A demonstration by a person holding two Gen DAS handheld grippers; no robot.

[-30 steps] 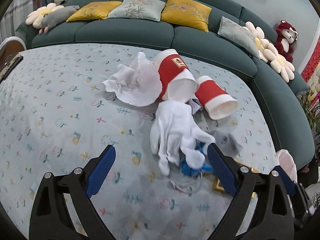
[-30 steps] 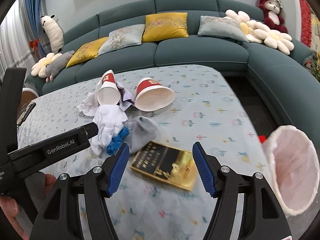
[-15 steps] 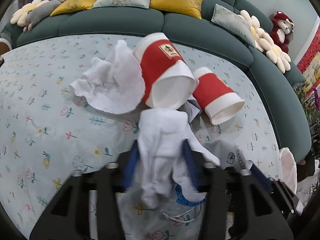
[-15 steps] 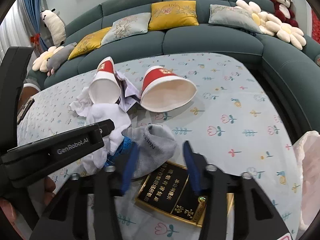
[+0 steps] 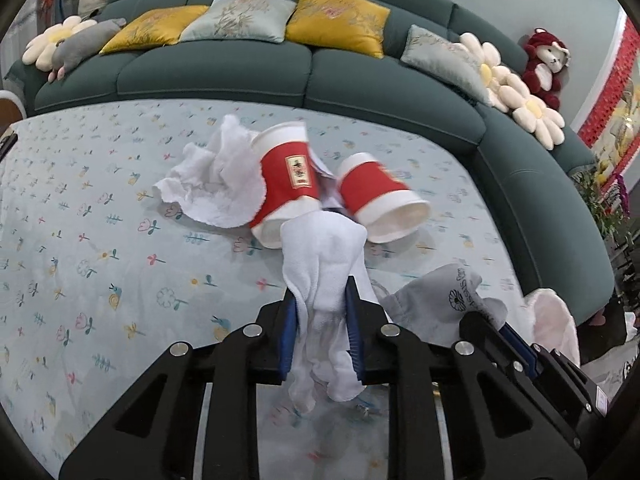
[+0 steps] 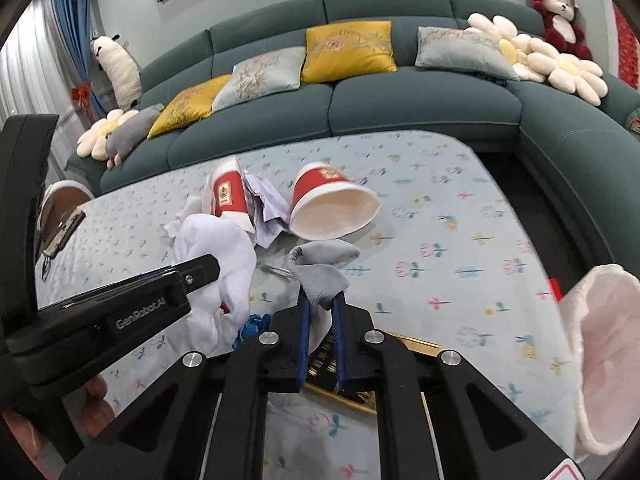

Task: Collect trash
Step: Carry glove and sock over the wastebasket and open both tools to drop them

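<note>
Gloves are the business of this moment, one in each gripper.

Left wrist view: the left gripper has just been closing, and its blue pads now pinch a white cotton glove about the middle, cuff standing up ahead of the jaws, fingers drooping below them. Past it on the flowered tablecloth lie two red paper cups on their sides, a crumpled white tissue against the left one. The grey glove shows at the right, caught in the other tool.

Right wrist view: the right gripper has likewise just been closing and is clenched on a fold of the grey glove, whose cuff flops forward. A black-and-gold box lies flat beneath the jaws. Torn pale paper sits between the cups. A pink-lined bin bag gapes at the table's right edge, well apart from the pile.

By my reading this is the pick-up step, both grasps made and nothing yet binned. Next, each glove wants lifting clear of the clutter, carrying over the bag's mouth and releasing there, probably one hand at a time; the dangling white fingers could drag the blue scrap beneath them.
</note>
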